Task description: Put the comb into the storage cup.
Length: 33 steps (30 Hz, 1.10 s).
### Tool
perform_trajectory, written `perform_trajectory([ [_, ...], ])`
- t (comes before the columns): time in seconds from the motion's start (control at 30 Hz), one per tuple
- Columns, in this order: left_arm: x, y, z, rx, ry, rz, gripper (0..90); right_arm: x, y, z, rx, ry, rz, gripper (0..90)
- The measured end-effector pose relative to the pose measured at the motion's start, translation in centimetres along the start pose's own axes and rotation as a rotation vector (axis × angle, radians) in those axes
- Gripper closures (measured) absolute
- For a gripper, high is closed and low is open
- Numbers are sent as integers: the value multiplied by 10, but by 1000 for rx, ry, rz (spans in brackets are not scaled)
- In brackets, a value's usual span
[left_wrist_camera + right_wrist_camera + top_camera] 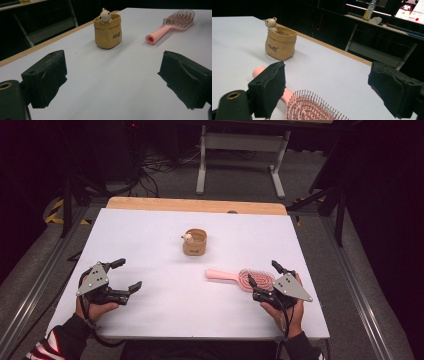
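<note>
High view: I have both grippers low at the near edge of the white table (150, 227), each with its jaws standing apart and nothing between them. My right gripper (263, 274) sits at about five o'clock on the table, its jaws straddling the bristle head of the pink hairbrush (245, 278), which lies bristles up with its handle pointing toward nine o'clock; the pads do not press on it. From the brush, the tan pouch-shaped cup (195, 242) with a small bear figure (187, 238) on its rim stands at about eleven o'clock, near the table's centre and well apart. My left gripper (129, 274) rests at about seven o'clock over bare table, aimed toward the cup. In the right gripper view the brush head (312, 106) lies just below and between the jaws, nearer one pad. I judge the main risk to be a closure on the springy bristles rather than the solid rim: the pads could slide, tipping or skidding the brush. A further risk is the long handle swinging into the light cup and toppling it.
</note>
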<state>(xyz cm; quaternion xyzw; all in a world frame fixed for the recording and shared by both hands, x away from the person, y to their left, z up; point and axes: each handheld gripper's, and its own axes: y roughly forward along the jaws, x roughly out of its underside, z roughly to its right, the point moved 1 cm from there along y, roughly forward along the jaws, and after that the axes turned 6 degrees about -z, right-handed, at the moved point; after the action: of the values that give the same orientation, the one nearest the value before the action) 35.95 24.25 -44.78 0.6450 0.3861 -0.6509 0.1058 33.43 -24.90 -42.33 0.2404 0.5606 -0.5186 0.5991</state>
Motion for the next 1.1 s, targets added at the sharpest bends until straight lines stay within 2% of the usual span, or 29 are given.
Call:
perform_trajectory([
  [0.17, -1, 0, 3, -5, 11, 2, 81, 2, 0, 1, -5, 11, 7, 152],
  [0.37, 2, 0, 5, 5, 40, -19, 81, 0, 0, 2, 0, 24, 17, 160],
  [0.47, 4, 0, 4, 9, 23, -18, 83, -1, 2, 1, 16, 20, 16, 172],
  [0.57, 4, -1, 5, 7, 24, -16, 83, -1, 3, 1, 24, 31, 15, 185],
  [0.67, 4, -3, 5, -3, 34, -21, 84, -1, 5, 1, 18, 48, 22, 205],
  [0.73, 5, -5, 4, -7, 24, -20, 83, 0, 7, 1, 8, 51, 12, 217],
  [0.83, 5, -4, 3, -15, 25, -25, 84, 0, 7, 0, -9, 52, 11, 273],
  [1.1, 6, -2, 5, -11, 27, -38, 87, -2, 5, 1, -80, 52, 17, 609],
])
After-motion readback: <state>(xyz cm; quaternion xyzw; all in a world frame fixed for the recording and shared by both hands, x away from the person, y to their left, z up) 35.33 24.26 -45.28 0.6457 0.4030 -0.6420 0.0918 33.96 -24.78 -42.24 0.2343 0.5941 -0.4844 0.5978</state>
